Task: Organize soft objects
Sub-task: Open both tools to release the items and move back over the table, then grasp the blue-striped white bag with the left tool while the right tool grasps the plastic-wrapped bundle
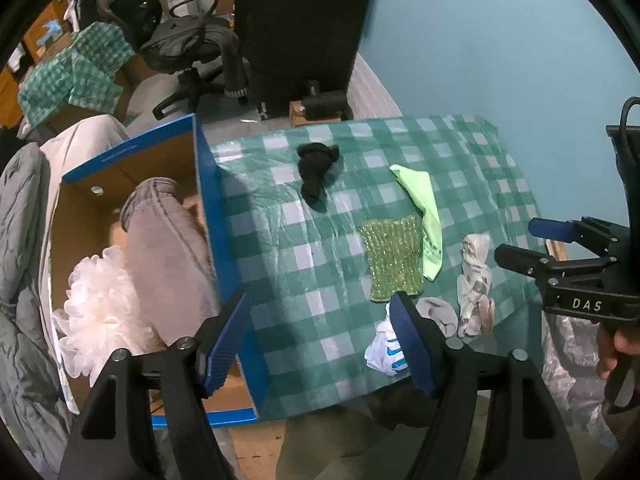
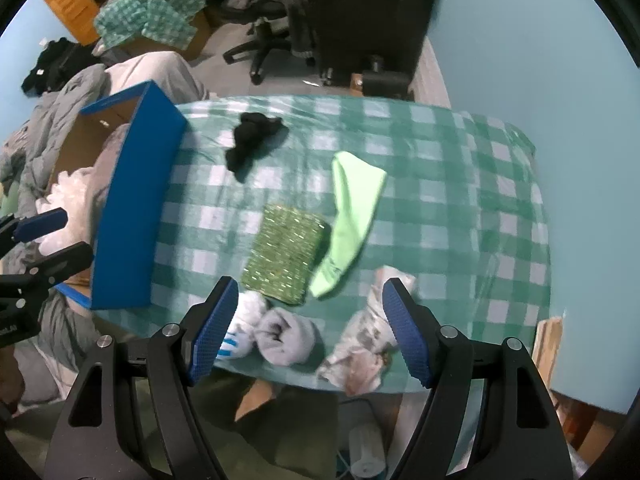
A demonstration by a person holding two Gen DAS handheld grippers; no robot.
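Note:
Soft items lie on the green checked tablecloth: a black sock bundle, a lime cloth, a glittery green pad, a grey sock roll, a white sock with blue stripes and a patterned cloth. My left gripper hangs open over the table's near edge beside the blue box, with nothing between its fingers. My right gripper is open above the grey sock roll and not touching it. The white sock and patterned cloth lie to either side.
The blue cardboard box at the table's left holds a grey cloth and a pale mesh pouf. A grey duvet lies left of it. An office chair and a dark cabinet stand behind. A blue wall lies to the right.

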